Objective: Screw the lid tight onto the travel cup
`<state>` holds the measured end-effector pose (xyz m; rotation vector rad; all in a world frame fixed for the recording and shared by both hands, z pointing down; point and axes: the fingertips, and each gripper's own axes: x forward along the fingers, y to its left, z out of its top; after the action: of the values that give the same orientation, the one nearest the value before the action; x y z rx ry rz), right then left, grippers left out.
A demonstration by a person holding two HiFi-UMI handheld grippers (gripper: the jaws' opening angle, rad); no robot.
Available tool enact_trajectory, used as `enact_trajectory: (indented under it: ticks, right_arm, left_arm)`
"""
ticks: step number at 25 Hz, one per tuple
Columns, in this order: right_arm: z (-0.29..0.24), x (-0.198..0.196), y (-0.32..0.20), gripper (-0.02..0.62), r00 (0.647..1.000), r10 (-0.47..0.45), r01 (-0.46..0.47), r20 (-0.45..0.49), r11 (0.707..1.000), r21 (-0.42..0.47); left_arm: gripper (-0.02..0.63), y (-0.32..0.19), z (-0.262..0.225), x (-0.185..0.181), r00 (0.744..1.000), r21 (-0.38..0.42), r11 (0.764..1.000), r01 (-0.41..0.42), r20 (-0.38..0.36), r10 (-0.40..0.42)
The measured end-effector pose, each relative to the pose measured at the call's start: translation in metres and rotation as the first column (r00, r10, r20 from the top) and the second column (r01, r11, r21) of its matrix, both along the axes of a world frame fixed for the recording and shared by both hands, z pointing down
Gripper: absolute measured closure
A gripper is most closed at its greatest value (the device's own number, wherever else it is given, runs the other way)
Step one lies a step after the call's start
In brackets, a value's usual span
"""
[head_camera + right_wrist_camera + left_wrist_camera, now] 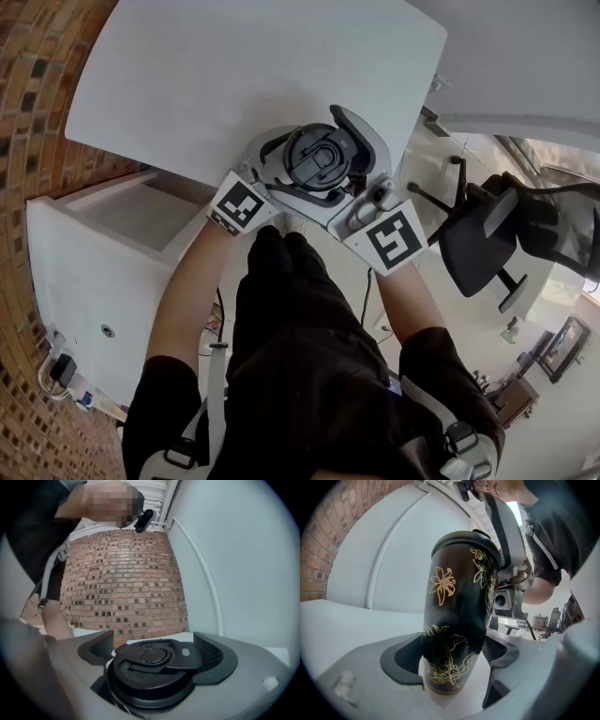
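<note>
A black travel cup (457, 616) with gold flowers leans slightly between the pads of my left gripper (450, 660), which is shut on its lower body. Its black lid (150, 667) with a flip tab sits on top of the cup. My right gripper (152, 651) is shut around the lid's rim. From the head view I look straight down on the lid (319, 159), with both grippers closing in from below, by the near edge of the white table (187, 84). The cup body is hidden there under the lid.
A brick wall (37, 112) runs along the left, with a white cabinet (84, 272) beneath the table edge. A black office chair (487, 234) stands to the right on the pale floor. The person's dark clothing (300, 356) fills the lower middle.
</note>
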<state>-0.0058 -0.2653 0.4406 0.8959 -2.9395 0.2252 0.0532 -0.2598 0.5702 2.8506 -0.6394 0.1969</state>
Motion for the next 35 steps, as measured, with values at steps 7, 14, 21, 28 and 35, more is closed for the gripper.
enact_trajectory:
  ticks: [7,14,21,28,35]
  right_arm:
    - [0.001,-0.004,0.012,0.078,0.958,-0.271,0.278,-0.090,0.957,0.083]
    - [0.001,-0.003,0.011,0.103,0.968,-0.239,0.245,-0.071,0.965,0.096]
    - [-0.002,0.002,0.002,0.106,0.999,-0.050,0.051,-0.016,0.994,0.094]
    - [0.014,0.009,-0.001,0.124,0.985,0.170,-0.170,-0.031,0.985,0.015]
    - [0.007,0.017,0.012,0.101,0.995,-0.050,0.057,-0.087,0.995,0.087]
  left_arm:
    - [0.210,0.000,0.000,0.000,1.000,-0.009,1.000,-0.001,-0.002,0.001]
    - [0.209,0.001,0.001,0.000,1.000,-0.008,1.000,-0.003,-0.001,0.003]
    - [0.209,0.000,0.002,0.000,1.000,-0.011,1.000,0.002,-0.002,-0.002]
    - [0.209,0.001,0.002,0.000,1.000,-0.012,1.000,0.009,-0.001,-0.009]
    - [0.207,0.000,0.002,-0.001,1.000,-0.010,1.000,0.011,0.002,-0.011]
